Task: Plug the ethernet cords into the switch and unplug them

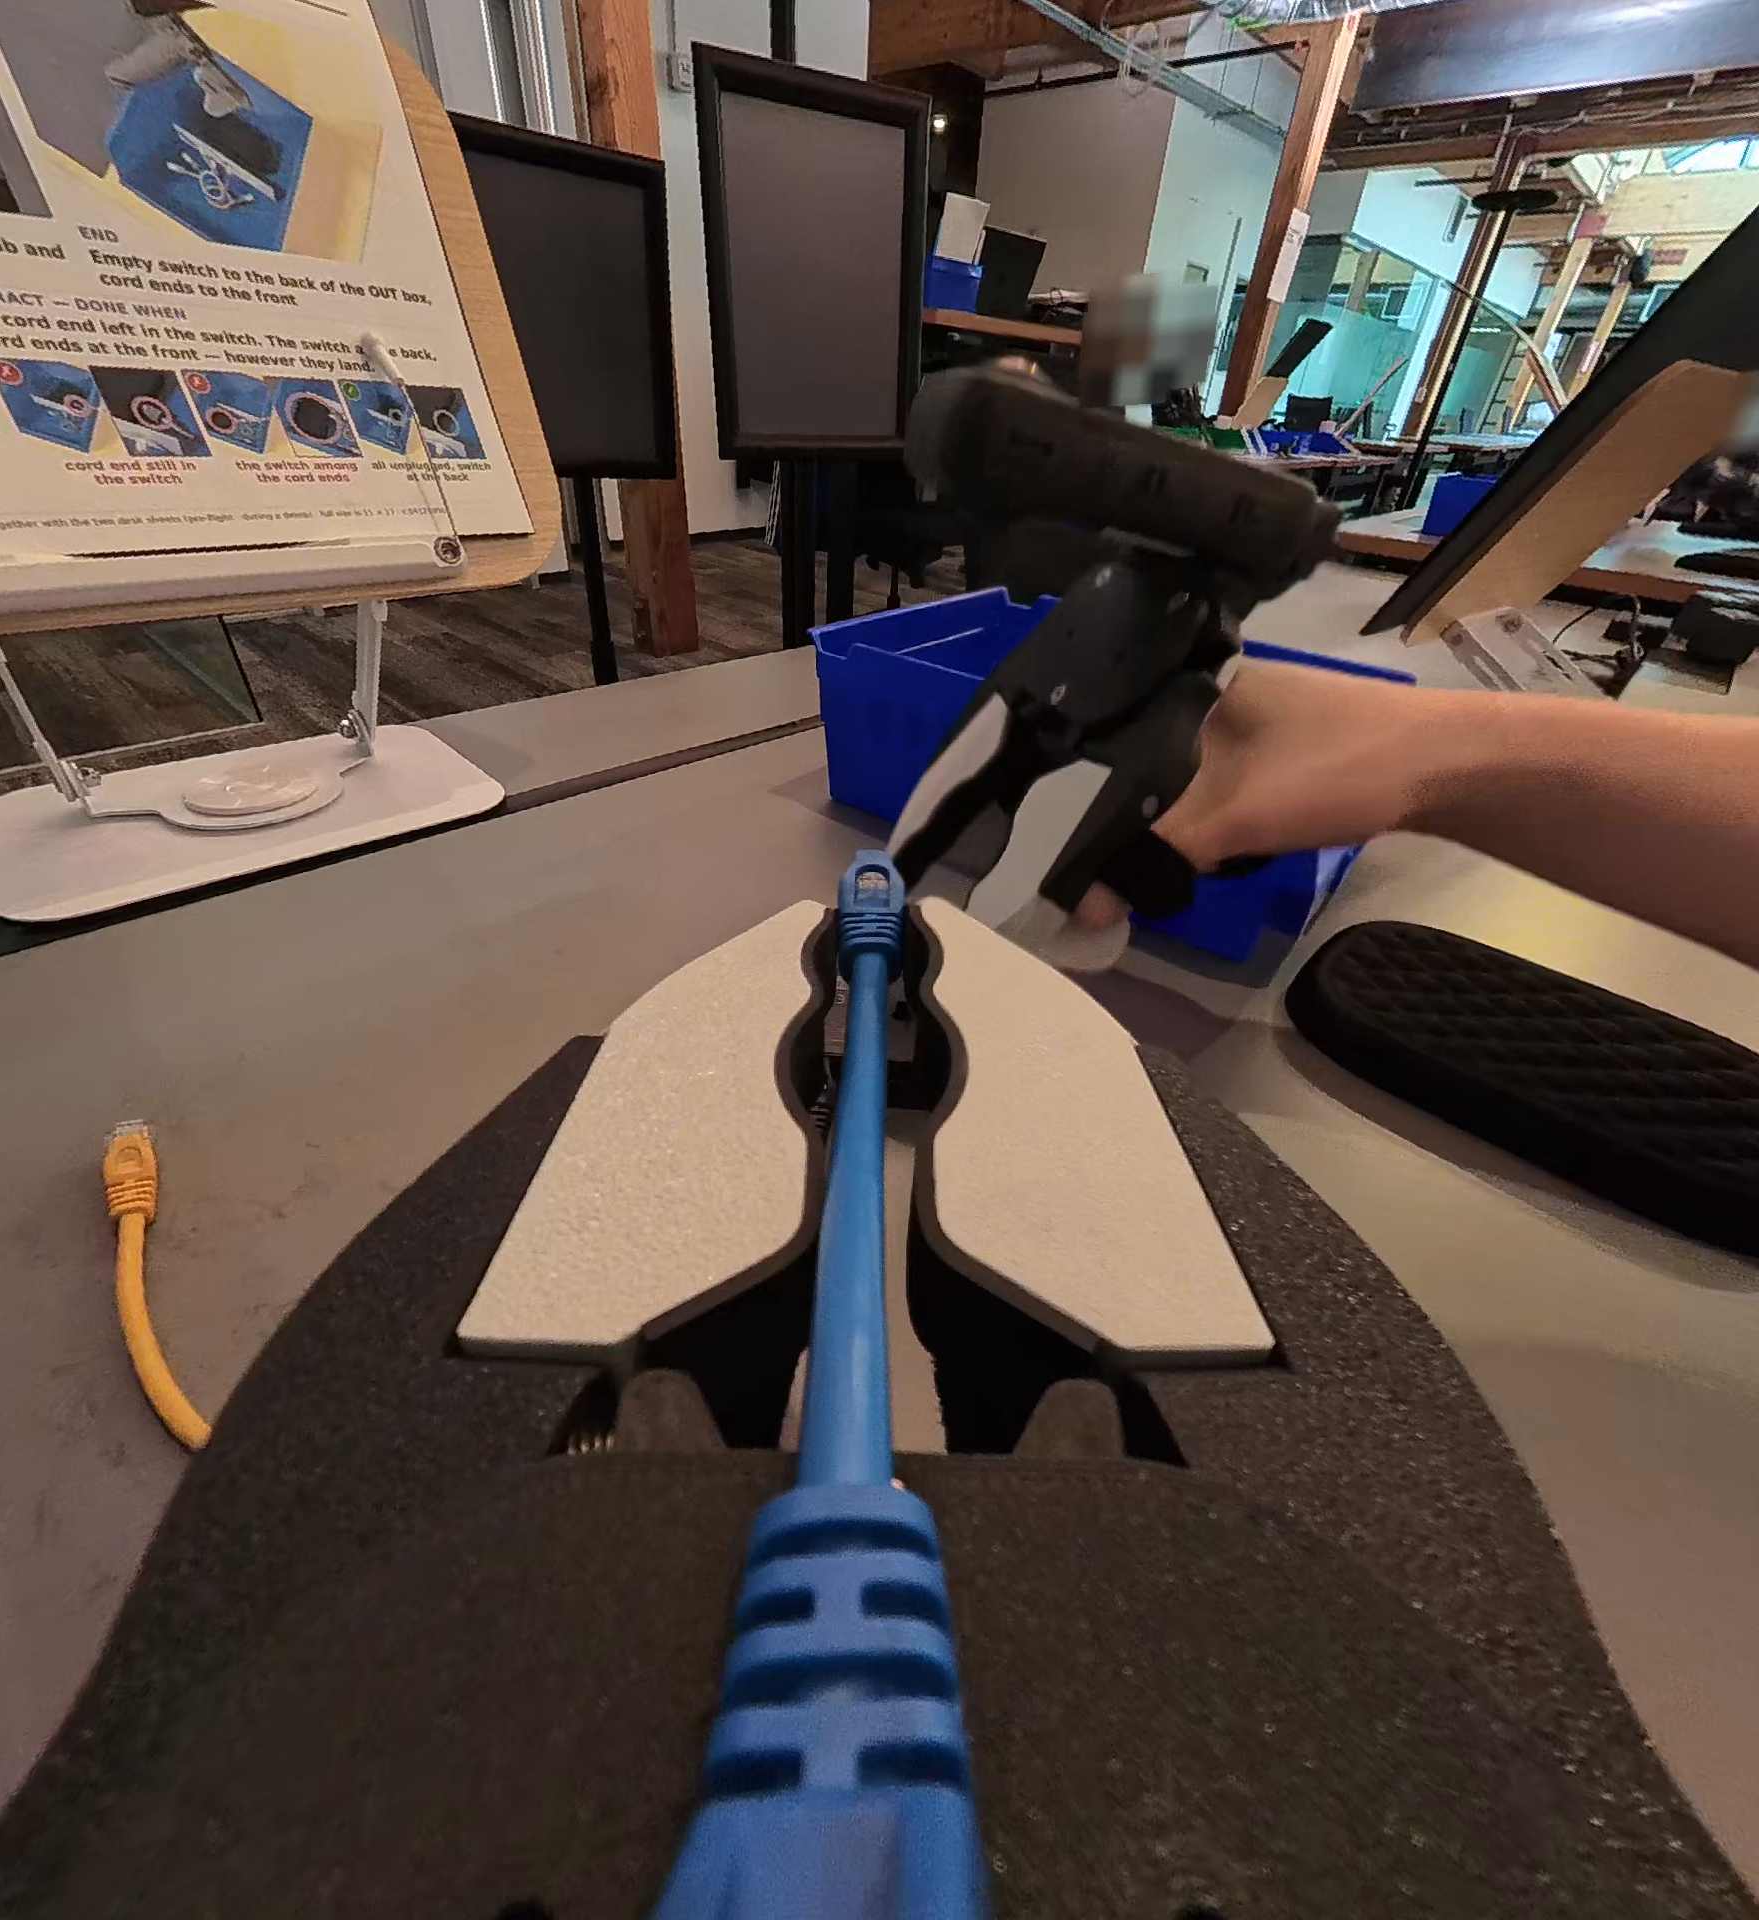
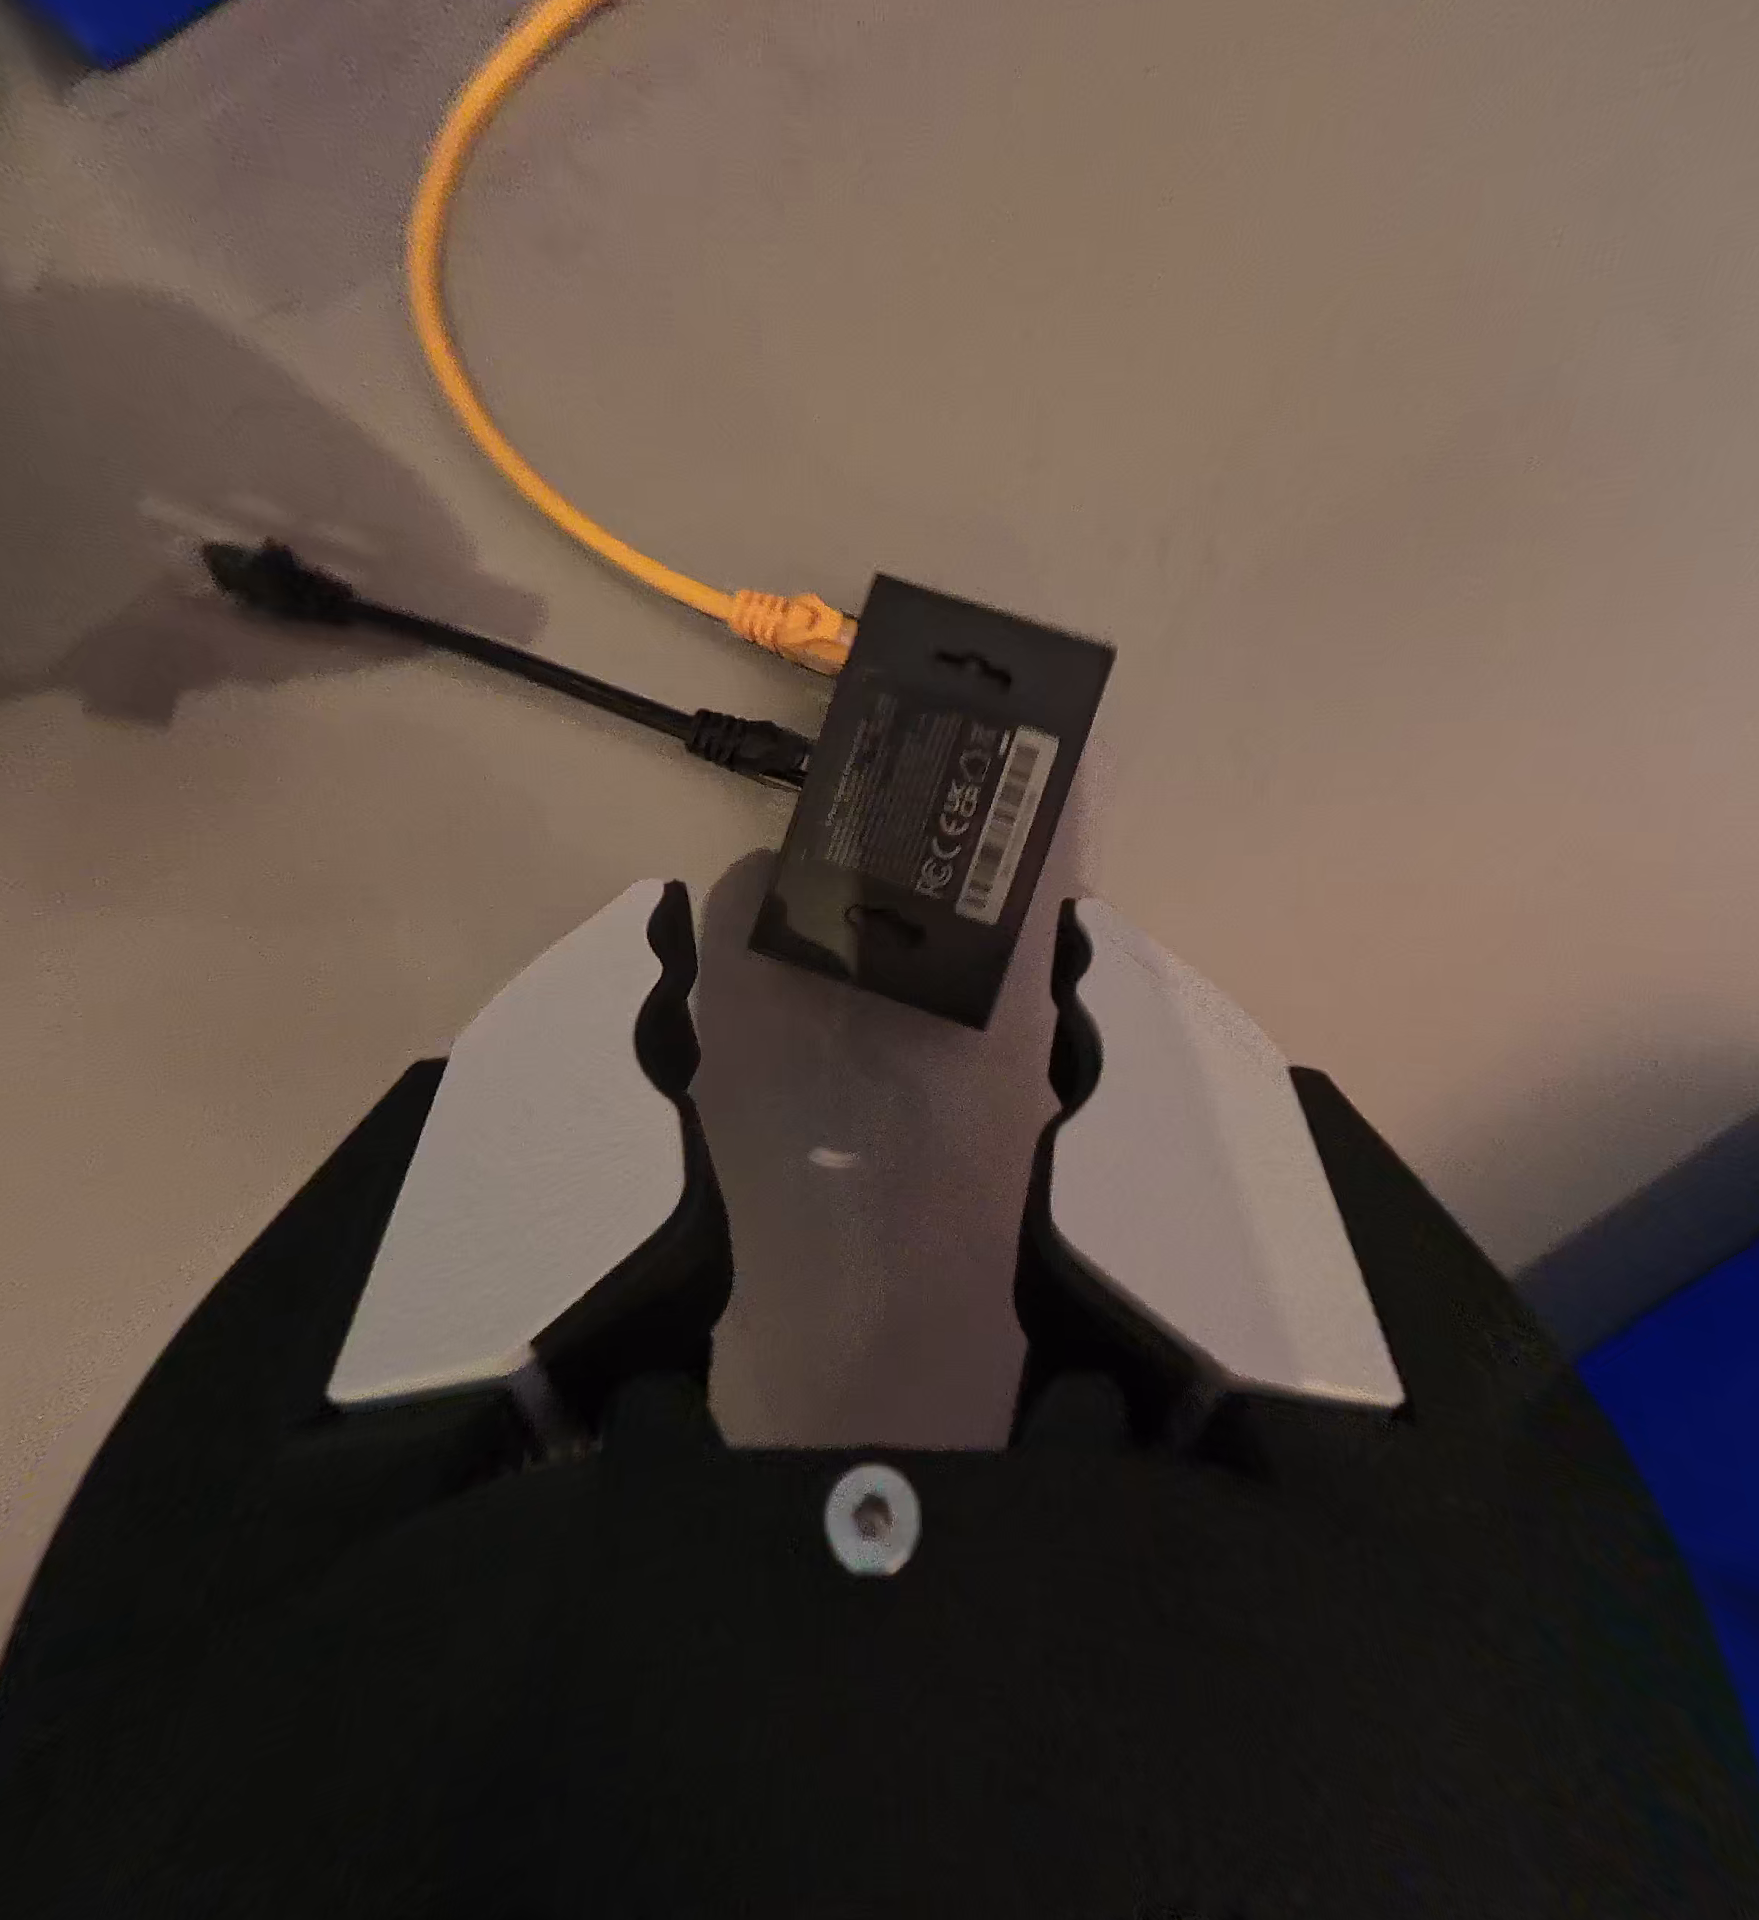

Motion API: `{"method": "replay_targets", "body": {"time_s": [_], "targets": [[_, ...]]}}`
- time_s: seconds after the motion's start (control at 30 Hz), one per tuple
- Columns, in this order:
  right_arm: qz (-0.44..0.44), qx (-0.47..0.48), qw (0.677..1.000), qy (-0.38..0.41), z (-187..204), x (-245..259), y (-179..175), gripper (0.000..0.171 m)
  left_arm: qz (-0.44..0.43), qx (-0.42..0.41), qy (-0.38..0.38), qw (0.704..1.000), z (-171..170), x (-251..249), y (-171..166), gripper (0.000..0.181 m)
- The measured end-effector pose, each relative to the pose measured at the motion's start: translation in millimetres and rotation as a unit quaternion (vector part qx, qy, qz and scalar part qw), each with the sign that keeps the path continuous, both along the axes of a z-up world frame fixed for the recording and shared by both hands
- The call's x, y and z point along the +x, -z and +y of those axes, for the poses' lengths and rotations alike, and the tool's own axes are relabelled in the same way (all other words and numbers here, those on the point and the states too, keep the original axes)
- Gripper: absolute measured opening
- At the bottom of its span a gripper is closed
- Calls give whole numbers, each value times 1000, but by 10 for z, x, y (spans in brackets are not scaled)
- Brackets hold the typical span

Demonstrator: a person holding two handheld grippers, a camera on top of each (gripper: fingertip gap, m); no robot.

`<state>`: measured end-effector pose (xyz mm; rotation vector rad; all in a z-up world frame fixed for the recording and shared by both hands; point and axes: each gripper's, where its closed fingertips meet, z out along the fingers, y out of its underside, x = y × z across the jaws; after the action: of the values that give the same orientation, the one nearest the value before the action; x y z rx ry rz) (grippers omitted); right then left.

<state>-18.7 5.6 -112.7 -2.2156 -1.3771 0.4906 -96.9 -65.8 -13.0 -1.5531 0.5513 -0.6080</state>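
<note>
My left gripper (image 1: 867, 920) is shut on a blue ethernet cord (image 1: 859, 1122); its plug sticks out past the fingertips and the cord's other end lies over the gripper body near the camera. In the right wrist view, a small black switch (image 2: 942, 821) lies underside up on the grey table, with a yellow cord (image 2: 501, 416) and a black cord (image 2: 563, 675) plugged into its left side. My right gripper (image 2: 870, 914) is open just above the switch's near end. It also shows in the left wrist view (image 1: 1020, 904), held by a hand. The yellow cord's free end (image 1: 132, 1174) lies at the left.
A blue bin (image 1: 916, 707) stands behind the right gripper. A black padded wrist rest (image 1: 1571, 1081) lies at the right. An instruction sheet on a white stand (image 1: 231, 800) is at the back left. A second stand (image 1: 1581, 499) leans at the back right.
</note>
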Motion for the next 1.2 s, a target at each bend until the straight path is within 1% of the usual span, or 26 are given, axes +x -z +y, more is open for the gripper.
{"method": "replay_targets", "body": {"time_s": [0.07, 0.13, 0.2, 0.27, 0.33, 0.47, 0.5, 0.67, 0.73, 0.83, 0.9, 0.97, 1.03, 1.07, 1.1, 1.13, 1.2], "targets": [[-13, 29, 996, -88, -6, 8, -134, 61, 0, 0, 0, 1000, -1, -4, -1, 11], [-24, 50, 983, -177, -47, 9, -216, 64, 1, 3, -2, 1000, -3, -16, -7, 11], [-51, 66, 962, -260, -120, 26, -218, 66, 0, 3, -2, 1000, -4, -24, -7, 11], [-115, 102, 936, -318, -99, 79, -138, 72, -4, 4, -1, 1000, -9, -29, -20, 11], [-166, 127, 907, -365, -94, 107, -55, 73, -9, 7, 0, 1000, -20, -37, -45, 11], [-177, 133, 881, -417, -97, 16, 61, 77, -5, 13, -6, 1000, -15, -57, -67, 11], [-181, 137, 877, -424, -67, 4, 93, 82, -4, 13, -7, 1000, -10, -59, -64, 11], [-153, 131, 868, -455, -10, -81, 147, 92, -11, 13, -7, 1000, -11, -82, -86, 11], [-148, 124, 866, -462, 33, -98, 172, 91, -19, 19, -8, 1000, -16, -98, -127, 11], [-133, 113, 875, -452, 109, -131, 205, 91, -15, 20, -13, 1000, -2, -110, -125, 11], [-108, 110, 893, -424, 144, -168, 169, 88, -11, 18, -18, 1000, 11, -123, -100, 11], [-82, 90, 916, -383, 147, -184, 122, 90, -16, 13, -15, 1000, 14, -121, -96, 11], [-60, 81, 941, -322, 187, -179, 59, 91, -20, 11, -14, 1000, 16, -119, -105, 11], [-53, 80, 955, -282, 233, -161, 26, 81, -20, 12, -14, 1000, 12, -115, -111, 11], [-41, 67, 965, -249, 242, -140, 1, 77, -21, 13, -13, 1000, 7, -110, -115, 11], [-33, 47, 976, -209, 250, -106, -18, 71, -20, 13, -12, 1000, 1, -102, -112, 11], [-30, -35, 992, -117, 220, -31, -4, 74, -15, 10, -9, 1000, -7, -81, -94, 11]]}}
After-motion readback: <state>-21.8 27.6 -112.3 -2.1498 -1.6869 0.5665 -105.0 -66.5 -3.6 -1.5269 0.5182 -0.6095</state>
